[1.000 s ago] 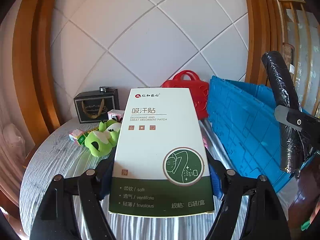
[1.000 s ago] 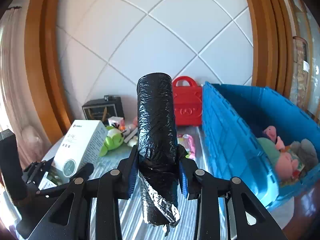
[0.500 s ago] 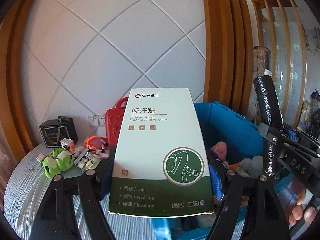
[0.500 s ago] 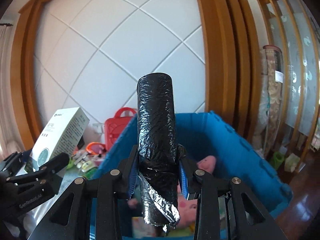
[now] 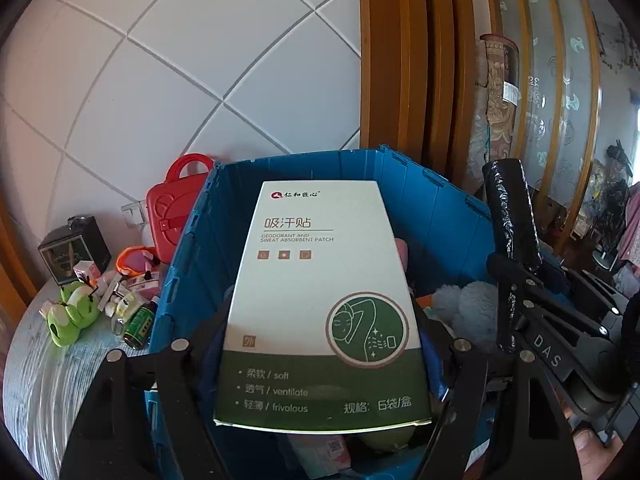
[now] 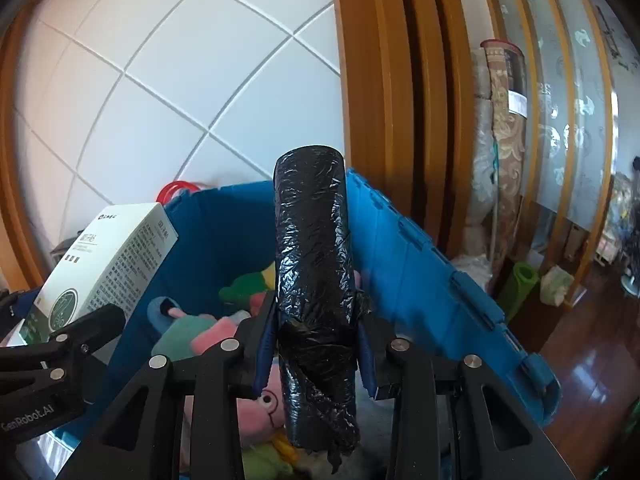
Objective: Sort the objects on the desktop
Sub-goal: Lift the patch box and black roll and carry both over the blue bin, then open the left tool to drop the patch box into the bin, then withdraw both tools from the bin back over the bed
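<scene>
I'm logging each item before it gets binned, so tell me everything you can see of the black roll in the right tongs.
The black roll is a cylinder of crinkled, glossy black plastic film, likely bin bags, with a loose torn tail at its lower end. It stands roughly upright, clamped near its lower half between the blue-padded fingers of the right tongs. It hangs over the open blue crate, above soft toys, touching nothing else.
</scene>
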Motion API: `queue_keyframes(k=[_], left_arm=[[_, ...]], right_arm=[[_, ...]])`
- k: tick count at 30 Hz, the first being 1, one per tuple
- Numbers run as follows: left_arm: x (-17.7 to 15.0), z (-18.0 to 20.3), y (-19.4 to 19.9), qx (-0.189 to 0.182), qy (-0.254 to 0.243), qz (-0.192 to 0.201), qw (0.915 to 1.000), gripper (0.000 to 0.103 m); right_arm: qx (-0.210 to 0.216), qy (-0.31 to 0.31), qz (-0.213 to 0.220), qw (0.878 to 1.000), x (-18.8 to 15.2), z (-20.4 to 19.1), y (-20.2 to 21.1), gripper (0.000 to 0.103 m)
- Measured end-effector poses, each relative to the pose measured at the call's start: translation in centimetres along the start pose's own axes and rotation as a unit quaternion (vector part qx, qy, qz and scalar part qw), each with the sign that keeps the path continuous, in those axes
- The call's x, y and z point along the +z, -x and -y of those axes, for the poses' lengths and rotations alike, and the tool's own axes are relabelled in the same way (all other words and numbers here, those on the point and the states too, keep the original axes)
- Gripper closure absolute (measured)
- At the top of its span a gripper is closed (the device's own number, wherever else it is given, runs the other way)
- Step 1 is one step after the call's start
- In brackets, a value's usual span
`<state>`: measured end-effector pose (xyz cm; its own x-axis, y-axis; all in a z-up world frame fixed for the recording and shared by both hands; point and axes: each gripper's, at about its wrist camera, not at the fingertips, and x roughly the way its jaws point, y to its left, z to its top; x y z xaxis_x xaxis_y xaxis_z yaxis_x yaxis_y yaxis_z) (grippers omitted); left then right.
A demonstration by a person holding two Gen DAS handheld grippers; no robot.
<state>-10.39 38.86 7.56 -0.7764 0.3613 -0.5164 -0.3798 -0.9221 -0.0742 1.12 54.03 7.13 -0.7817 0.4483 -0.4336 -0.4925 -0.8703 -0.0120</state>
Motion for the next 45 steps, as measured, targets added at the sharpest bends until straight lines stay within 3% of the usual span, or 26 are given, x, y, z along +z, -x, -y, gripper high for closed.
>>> queue_keyframes(k=[5,6,7,9,10,14,24,37,40,45], left_arm=[[0.5,0.3,-0.4,0.009,0.009,0.004,0.9999,0.026],[0.5,0.3,-0.4,0.010,0.009,0.004,0.9999,0.025],[0.5,0.3,-0.4,0.010,0.010,0.004,0.9999,0.025],[0.5,0.3,-0.4,0.015,0.011,0.004,0.9998,0.025],[0.4,0.2,-0.3,0.019,0.011,0.005,0.9997,0.025],[0.2,-0.1,0.1,0.029,0.016,0.006,0.9994,0.025],[-0.7,-1.1,2.2,0.062,0.023,0.027,0.9975,0.025],[-2.1,-6.2,6.1,0.121,0.052,0.076,0.9885,0.020],[-2.5,-7.7,6.4,0.141,0.065,0.080,0.9846,0.020],[-3.6,-11.5,7.3,0.203,0.094,0.102,0.9693,0.020]], right_arm=[[0.005,0.000,0.000,1.000,0.2,1.0,-0.5,0.065],[0.007,0.000,0.003,1.000,0.3,1.2,-0.4,0.055],[0.006,-0.001,0.007,1.000,0.3,1.4,-0.2,0.033],[0.000,-0.004,0.019,1.000,0.4,1.7,0.3,0.005],[-0.001,-0.002,0.027,1.000,0.5,1.8,0.6,0.004],[0.000,0.004,0.038,0.999,0.7,2.1,1.4,0.000],[0.015,0.012,0.020,1.000,-0.3,2.0,1.2,0.000],[0.056,0.029,0.011,0.998,-1.3,-1.2,1.2,0.000],[0.072,0.041,0.008,0.997,-1.2,-2.7,0.8,0.000],[0.106,0.053,0.014,0.993,-1.3,-5.5,1.0,0.000]])
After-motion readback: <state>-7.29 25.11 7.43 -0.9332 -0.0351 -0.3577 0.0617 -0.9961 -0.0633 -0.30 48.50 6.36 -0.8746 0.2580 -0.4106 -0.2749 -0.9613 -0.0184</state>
